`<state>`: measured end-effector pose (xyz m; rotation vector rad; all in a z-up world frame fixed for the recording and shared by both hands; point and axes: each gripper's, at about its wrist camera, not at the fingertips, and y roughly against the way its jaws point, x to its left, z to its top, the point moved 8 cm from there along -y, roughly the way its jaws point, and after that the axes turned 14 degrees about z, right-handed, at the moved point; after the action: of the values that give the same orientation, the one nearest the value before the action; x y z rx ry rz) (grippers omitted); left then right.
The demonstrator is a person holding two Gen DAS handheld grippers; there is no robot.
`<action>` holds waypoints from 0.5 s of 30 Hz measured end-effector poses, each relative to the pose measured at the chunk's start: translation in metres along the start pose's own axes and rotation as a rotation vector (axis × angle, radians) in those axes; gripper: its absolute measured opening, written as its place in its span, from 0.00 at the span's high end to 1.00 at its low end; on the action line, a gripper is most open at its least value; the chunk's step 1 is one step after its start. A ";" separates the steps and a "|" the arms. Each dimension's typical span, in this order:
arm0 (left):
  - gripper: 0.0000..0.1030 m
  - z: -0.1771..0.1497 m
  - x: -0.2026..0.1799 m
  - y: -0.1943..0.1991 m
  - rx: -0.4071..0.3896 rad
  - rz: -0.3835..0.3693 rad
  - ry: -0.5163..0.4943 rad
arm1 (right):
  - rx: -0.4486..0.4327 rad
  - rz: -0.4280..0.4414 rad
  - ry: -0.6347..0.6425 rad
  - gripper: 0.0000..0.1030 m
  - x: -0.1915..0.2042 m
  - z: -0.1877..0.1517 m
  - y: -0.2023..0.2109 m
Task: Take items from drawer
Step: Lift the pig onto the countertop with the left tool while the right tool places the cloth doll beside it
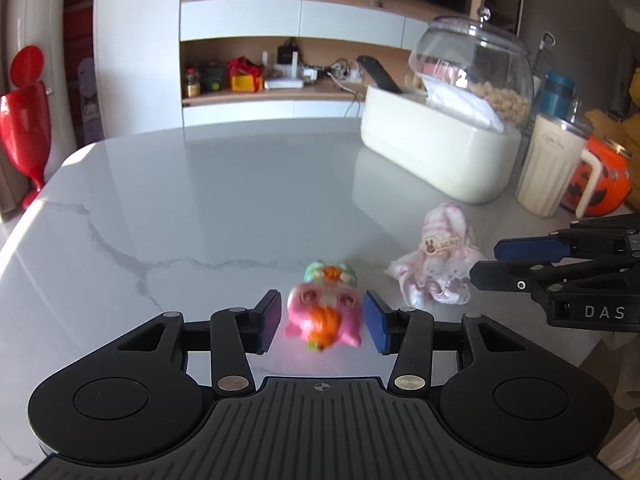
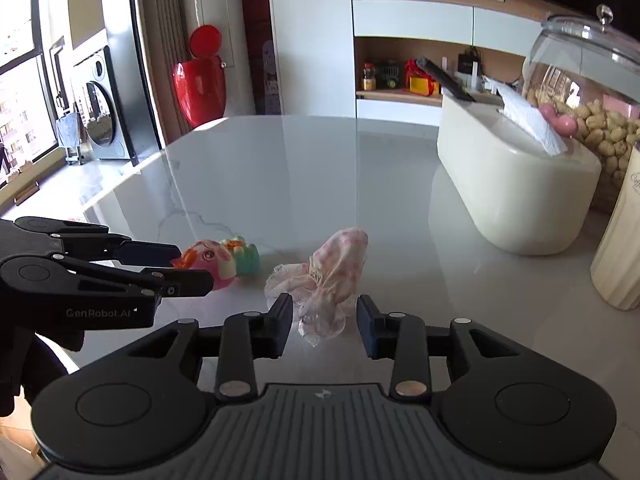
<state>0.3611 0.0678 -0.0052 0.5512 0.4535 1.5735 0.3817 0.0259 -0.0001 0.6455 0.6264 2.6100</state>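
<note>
Though no drawer showed in either view, judged to be at the set-down step: both items already out and lying on the pale marble-look desk (image 1: 168, 184).

Seen at 9 o'clock in the right wrist view: left claw (image 1: 322, 320), jaws spread open, straddling the pink toy figure (image 1: 322, 312) without a clear sign of pinching. Toy lay on its side on the glossy slab, between the blue pads, with slim gaps either side in the left wrist view; looked like smooth moulded plastic or vinyl, rounded and bulbous, pink body, orange and mint-green trim. Slightly blurred, so contact could not be ruled out.

Further right, at 3 o'clock from the toy and just beside it: pink-and-white cloth pouch (image 2: 332, 280), soft gingham fabric, lace frill, small tag, crumpled and floppy, resting on the desk. Right claw (image 2: 324, 328) open around its near end, pads apart from the cloth.

Beyond, at 1 to 2 o'clock: cream tissue box (image 2: 516, 196), smooth, round-cornered; clear domed jar (image 2: 584, 64) of peanuts; ribbed cream cup (image 1: 548, 168).

Next move judged as backing both claws straight away without dragging either item, then returning to the drawer if more remains. Care needed: toy likely to roll on the slick surface; lace likely to snag on a pad.
</note>
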 end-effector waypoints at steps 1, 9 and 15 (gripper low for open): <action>0.52 0.004 0.000 0.002 -0.011 0.005 0.012 | -0.019 -0.004 0.011 0.64 0.001 0.003 0.007; 0.52 -0.009 0.012 0.053 -0.075 -0.077 0.071 | -0.144 0.071 -0.076 0.57 -0.007 0.008 0.060; 0.52 -0.075 -0.016 0.076 0.148 -0.255 -0.150 | -0.011 0.198 -0.061 0.49 0.010 -0.045 0.084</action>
<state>0.2563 0.0486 -0.0221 0.6913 0.5084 1.2521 0.3300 -0.0537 0.0097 0.8188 0.5537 2.7604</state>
